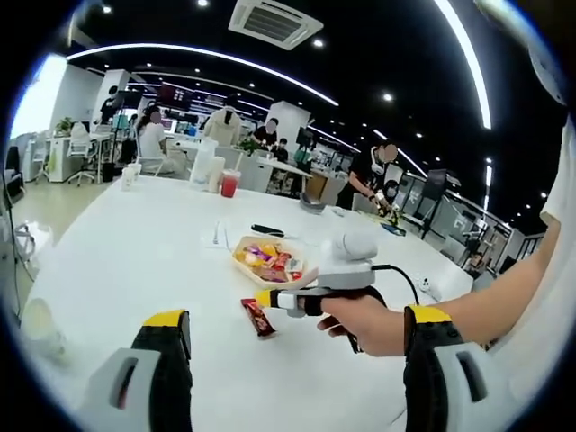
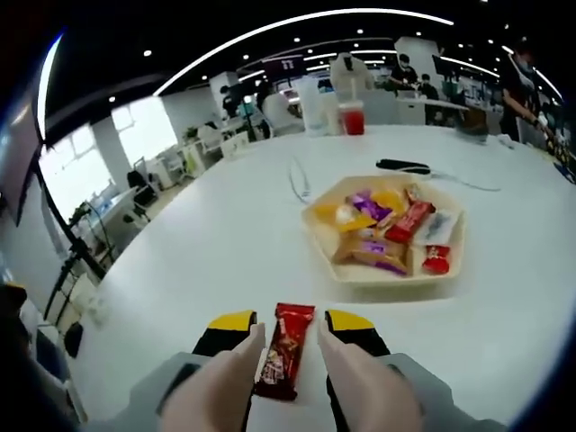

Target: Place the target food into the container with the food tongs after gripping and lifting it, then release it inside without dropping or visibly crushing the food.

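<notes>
Right tongs [image 2: 288, 335] reach forward low over the white counter [image 2: 225, 243], parted, straddling the red snack bar [image 2: 284, 360] without gripping; tray [image 2: 454, 256] just beyond. Left tongs [image 1: 292, 328] hover, wide open, empty.

1 tray [image 2: 328, 261], 1 red bar [image 2: 286, 349], 2 grippers [image 2: 292, 331].

Tongs [image 2: 286, 329] straddle red snack bar [image 2: 283, 360] on white table [image 2: 207, 243]; snack tray [image 2: 385, 225] beyond.

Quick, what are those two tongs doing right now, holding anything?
Left tongs: open, holding nothing.
Right tongs: open, straddling the red snack bar on the white table, not yet gripping it.
</notes>
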Demonstrator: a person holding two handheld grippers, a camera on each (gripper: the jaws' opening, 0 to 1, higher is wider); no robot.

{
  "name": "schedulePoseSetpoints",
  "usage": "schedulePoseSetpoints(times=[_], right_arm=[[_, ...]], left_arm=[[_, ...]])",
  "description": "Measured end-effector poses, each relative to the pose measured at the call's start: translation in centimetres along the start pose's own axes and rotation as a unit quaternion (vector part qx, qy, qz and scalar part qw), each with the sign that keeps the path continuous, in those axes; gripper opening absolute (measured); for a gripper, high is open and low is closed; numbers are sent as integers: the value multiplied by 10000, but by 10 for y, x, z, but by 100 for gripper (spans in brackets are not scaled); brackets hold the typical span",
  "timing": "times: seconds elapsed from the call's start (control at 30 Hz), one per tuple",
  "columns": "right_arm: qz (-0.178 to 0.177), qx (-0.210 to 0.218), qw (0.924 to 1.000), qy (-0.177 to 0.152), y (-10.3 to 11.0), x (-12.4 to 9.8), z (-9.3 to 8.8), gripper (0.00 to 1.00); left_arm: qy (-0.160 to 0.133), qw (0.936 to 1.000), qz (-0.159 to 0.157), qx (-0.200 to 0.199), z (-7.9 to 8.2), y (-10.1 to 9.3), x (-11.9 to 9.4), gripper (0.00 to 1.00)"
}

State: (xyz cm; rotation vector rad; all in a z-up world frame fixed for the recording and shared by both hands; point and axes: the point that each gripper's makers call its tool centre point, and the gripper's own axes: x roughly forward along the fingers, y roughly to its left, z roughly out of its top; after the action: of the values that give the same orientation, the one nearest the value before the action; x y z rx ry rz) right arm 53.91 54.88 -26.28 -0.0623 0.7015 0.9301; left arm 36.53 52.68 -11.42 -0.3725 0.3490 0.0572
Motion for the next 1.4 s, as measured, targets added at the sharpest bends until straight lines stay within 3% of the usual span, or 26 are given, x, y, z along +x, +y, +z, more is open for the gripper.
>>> schedulePoseSetpoints(times=[0.07, 0.17, 0.33, 0.37, 0.47, 0.57, 0.77, 0.87, 1.07, 1.27, 1.4], right_arm=[[25, -56, 10000, 30, 3, 5, -3, 29], [-29, -612, 9981, 79, 1, 9, -6, 29], [-16, -356, 9991, 244, -4, 22, -19, 30], [66, -133, 9996, 231, -1, 21, -17, 30], [46, -368, 9988, 314, -2, 24, -17, 30], [45, -300, 9989, 363, -4, 25, -18, 30], [160, -1195, 9925, 221, 4, 22, -22, 29], [197, -1774, 9835, 278, 4, 24, -25, 26], [308, -1512, 9876, 273, -1, 23, -23, 25], [384, -1546, 9868, 289, 0, 26, -23, 25], [428, -1550, 9866, 267, 1, 25, -23, 25]], left_arm=[[35, 10000, 33, -1, -1, 1, 0, 99], [64, 9999, 106, 6, 1, 4, 0, 99], [-37, 9996, 265, -38, 8, 10, -3, 99], [-38, 9996, 290, -46, 8, 11, -3, 99], [-10, 9995, 324, -22, 7, 11, -3, 99], [31, 9995, 326, -16, 4, 9, -2, 99], [144, 9996, 227, -101, -7, 5, 9, 99], [129, 9997, 156, -110, -5, 2, 10, 99], [185, 9997, 98, -87, -4, 2, 14, 99], [184, 9998, 120, -33, 2, -4, 12, 99], [198, 9996, 175, -73, -5, -9, 8, 99]])
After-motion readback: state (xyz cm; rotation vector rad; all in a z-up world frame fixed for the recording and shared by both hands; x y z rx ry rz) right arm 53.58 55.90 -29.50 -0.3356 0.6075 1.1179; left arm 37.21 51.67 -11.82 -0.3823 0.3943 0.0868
